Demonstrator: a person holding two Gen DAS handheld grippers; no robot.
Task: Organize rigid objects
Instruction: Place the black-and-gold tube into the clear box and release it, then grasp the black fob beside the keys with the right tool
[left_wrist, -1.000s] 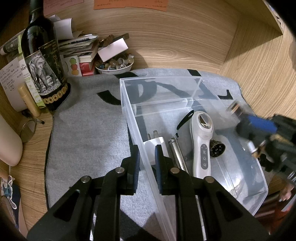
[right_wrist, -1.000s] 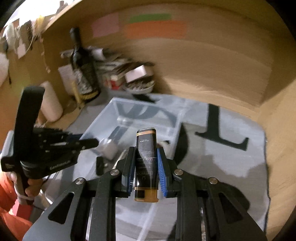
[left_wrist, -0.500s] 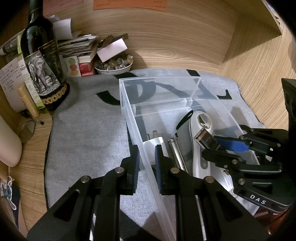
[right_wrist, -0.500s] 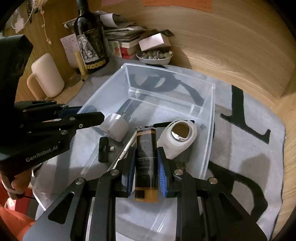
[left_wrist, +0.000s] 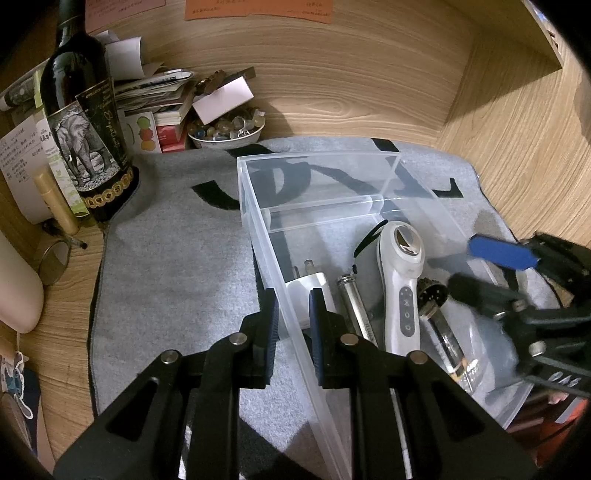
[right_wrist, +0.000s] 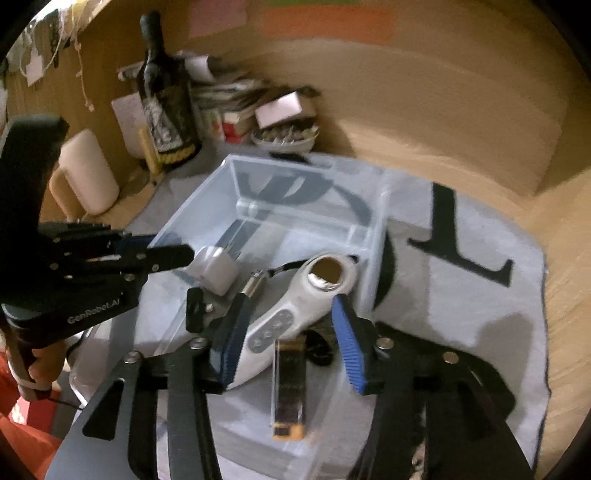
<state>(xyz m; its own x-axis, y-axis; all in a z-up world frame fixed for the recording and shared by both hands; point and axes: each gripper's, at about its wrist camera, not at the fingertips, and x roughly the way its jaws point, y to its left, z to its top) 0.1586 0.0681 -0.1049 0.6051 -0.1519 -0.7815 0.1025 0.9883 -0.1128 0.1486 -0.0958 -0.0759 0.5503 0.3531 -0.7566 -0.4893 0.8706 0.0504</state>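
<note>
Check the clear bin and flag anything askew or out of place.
Nothing is spilled or damaged. Inside the clear bin, the dark lighter lies loose below the right gripper, whose jaws are opening. The left gripper pinches the bin's wall.

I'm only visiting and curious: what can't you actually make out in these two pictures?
- Right wrist view: motion blur smears the wine bottle label.
- Right wrist view: whether the black-and-gold lighter has landed in the clear bin.
- Left wrist view: the right hand-held gripper is blurred, hiding the bin's corner.
</note>
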